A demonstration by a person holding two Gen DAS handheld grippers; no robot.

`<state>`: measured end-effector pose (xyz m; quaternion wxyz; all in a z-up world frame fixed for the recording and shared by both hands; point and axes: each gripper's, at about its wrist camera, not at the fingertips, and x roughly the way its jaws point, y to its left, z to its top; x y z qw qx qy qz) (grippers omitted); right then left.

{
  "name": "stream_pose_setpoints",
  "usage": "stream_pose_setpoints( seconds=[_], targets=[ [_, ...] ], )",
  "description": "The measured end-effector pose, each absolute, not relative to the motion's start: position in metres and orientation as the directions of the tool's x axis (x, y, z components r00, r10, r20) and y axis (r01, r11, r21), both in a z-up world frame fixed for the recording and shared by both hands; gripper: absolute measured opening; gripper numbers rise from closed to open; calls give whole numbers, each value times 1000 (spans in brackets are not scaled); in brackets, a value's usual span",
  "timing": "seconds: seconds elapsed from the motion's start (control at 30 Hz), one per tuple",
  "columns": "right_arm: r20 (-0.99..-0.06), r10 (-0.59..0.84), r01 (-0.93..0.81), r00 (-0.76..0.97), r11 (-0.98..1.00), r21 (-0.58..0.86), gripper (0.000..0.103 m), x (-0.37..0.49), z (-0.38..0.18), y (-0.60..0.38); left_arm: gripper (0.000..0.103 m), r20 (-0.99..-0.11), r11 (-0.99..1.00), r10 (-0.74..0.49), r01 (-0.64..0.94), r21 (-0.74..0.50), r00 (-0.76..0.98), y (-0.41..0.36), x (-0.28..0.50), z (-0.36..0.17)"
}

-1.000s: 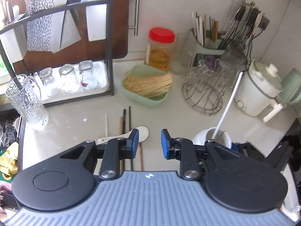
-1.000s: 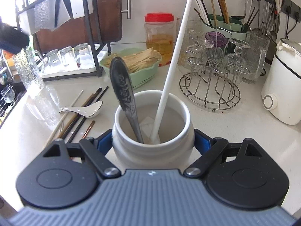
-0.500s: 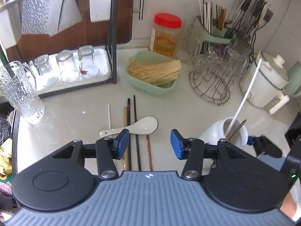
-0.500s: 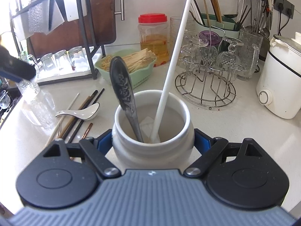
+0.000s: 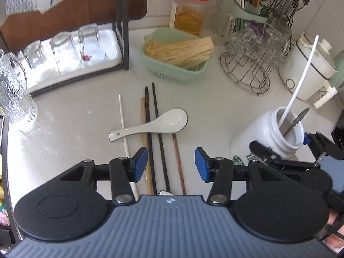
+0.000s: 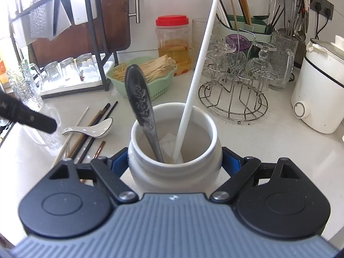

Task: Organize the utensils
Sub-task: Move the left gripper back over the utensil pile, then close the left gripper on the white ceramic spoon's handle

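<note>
The right gripper clamps a white ceramic jar on the pale countertop, its blue pads pressed against the jar's two sides. Inside the jar stand a metal spoon with an embossed handle, leaning left, and a long white chopstick, leaning right and reaching well above the rim.

The left gripper hovers over a loose group of utensils on the counter, to the left of the jar. Its jaws have just been opening and now stand apart, pinching nothing; several chopsticks run between the two pads below them. That group holds a second white chopstick at the left, a light wooden one, two black chopsticks and a reddish-brown one at the right. A white ceramic soup spoon lies across them, bowl to the right.

Farther back sit a green basket of dry straw-coloured sticks, a red-lidded jar, a wire rack of upturned glasses, and a white electric cooker at the far right.
</note>
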<state>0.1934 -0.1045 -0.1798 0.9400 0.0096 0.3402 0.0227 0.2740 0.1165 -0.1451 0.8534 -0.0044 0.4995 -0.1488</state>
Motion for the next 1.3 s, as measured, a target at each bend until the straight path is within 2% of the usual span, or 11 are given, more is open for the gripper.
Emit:
stream_pose_setpoints(
  seconds=[0.5,0.83,1.0,1.3],
  targets=[
    [-644,33,-17,764,999,30,90,193,-179,-103,54,-878,958,-266,207,-196,398,135,296,-191],
    [-650,12,8,760,1000,28,90,192,-179,-101,53,-881,957,-252,238,-165,400,143,316,-210],
    [-650,3,20,760,999,27,90,191,-179,-100,53,-876,932,-271,337,-134,399,140,333,-212],
    [-661,-43,39,749,999,-21,91,195,-180,-93,54,-865,766,-367,638,-73,342,102,361,-213]
  ],
)
